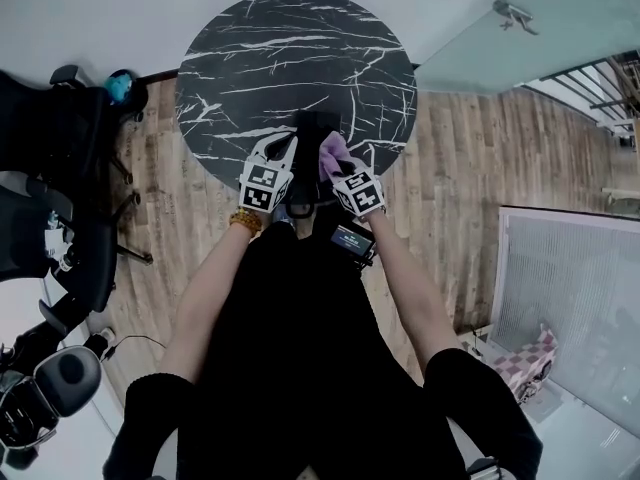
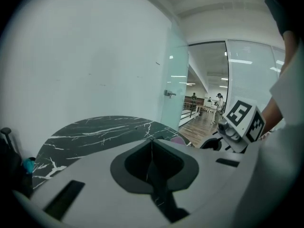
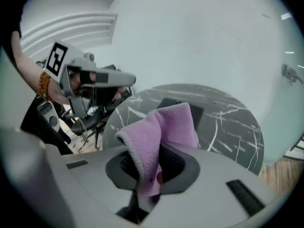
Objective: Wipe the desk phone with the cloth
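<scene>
A dark desk phone (image 1: 317,126) sits at the near edge of the round black marble table (image 1: 250,58). My right gripper (image 1: 338,164) is shut on a purple cloth (image 1: 332,151), held just right of the phone. In the right gripper view the cloth (image 3: 159,134) stands bunched up out of the jaws and hides most of the phone (image 3: 197,112) behind it. My left gripper (image 1: 288,154) hovers at the phone's left side, its jaws shut with nothing between them. The left gripper view shows the tabletop (image 2: 95,134) ahead and the right gripper's marker cube (image 2: 243,118).
Black office chairs (image 1: 60,168) stand to the left of the table. A glass wall with a door handle (image 1: 512,13) runs behind on the right. A white cabinet (image 1: 575,298) is at the right, on wood flooring (image 1: 450,168).
</scene>
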Tool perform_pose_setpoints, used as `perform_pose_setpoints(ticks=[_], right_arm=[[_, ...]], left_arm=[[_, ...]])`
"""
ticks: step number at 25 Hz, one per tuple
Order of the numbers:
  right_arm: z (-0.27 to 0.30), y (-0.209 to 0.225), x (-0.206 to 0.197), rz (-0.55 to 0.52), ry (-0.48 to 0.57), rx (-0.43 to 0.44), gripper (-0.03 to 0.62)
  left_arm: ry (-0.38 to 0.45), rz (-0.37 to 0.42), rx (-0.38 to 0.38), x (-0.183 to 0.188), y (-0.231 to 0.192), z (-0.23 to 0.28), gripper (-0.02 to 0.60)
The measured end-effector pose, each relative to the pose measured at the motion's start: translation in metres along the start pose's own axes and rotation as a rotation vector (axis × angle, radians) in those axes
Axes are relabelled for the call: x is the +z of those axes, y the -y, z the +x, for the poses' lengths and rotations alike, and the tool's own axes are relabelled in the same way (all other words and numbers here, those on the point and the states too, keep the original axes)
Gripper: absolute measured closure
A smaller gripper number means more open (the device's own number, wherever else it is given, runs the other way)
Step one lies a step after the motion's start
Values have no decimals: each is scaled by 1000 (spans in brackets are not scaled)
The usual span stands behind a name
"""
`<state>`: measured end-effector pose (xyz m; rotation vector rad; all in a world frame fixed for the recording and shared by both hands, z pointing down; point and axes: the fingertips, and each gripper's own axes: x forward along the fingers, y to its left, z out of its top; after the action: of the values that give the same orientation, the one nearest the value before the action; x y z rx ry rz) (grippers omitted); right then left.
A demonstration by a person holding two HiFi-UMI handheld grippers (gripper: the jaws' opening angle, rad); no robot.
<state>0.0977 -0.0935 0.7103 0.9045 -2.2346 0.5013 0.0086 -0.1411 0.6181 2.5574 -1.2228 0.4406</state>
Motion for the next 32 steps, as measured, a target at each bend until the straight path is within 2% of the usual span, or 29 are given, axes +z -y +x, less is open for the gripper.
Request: perform_pose_setpoints(ticks=[3,7,10,14,19,32], right_arm=[[-29,5,59,-31,218,-57,537],[-73,-1,128,-63,486,-140,537],[-100,-8,164,-68,626,-214,537],[-125,-12,190,-44,747,-294,538],[-136,-16,198,-39,794,-339,539],[-143,-4,190,-23,775,-368,539]], left_arm=[[59,46,35,23,-3,-6,563],[147,154,112,58,-3,-19,563],[224,205,152,85,1,-32,563],[306,212,184,114,4,-46,563],[352,206,187,131,8,-54,563],[337,203,164,124,18,-48,563]])
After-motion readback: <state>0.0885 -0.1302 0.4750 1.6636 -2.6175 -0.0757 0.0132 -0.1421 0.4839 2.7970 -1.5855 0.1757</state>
